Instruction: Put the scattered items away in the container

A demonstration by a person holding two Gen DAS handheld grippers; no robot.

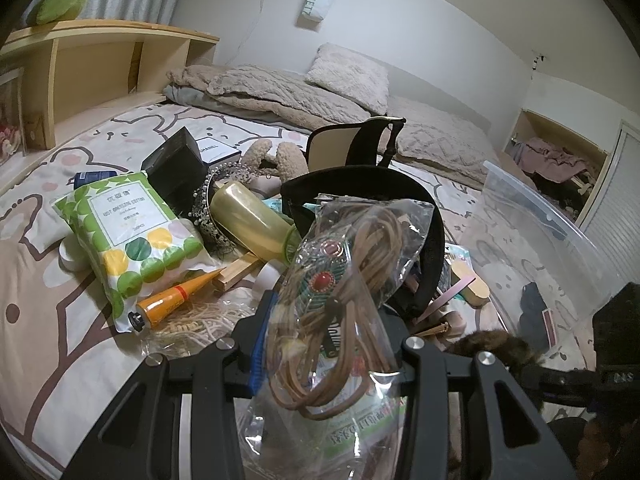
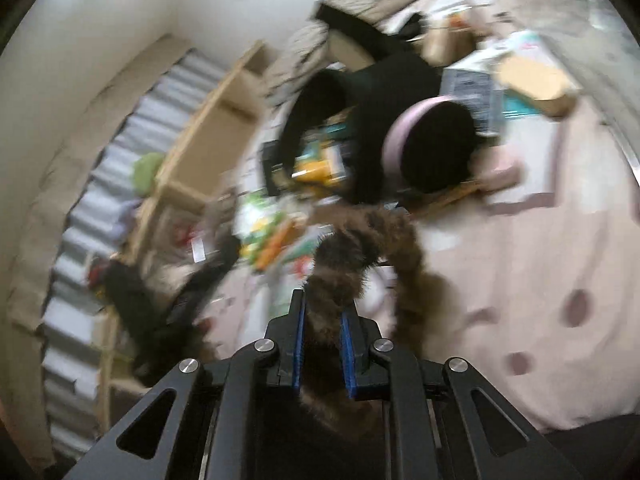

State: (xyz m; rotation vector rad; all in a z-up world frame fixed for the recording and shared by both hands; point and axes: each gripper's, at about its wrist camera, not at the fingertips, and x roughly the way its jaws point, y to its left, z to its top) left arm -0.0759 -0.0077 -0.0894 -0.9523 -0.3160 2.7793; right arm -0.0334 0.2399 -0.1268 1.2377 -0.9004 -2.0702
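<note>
Bed [image 1: 48,216] with cartoon-print sheet filling the lower frame; green-dotted cotton pack [image 1: 128,232], orange tube [image 1: 172,300], black box [image 1: 176,172] at centre left; clear container [image 1: 560,240] right.

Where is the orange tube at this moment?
In the left wrist view the orange tube lies on the bed at lower left, its tip tucked under the green dotted cotton pack, beside a wooden block.
</note>
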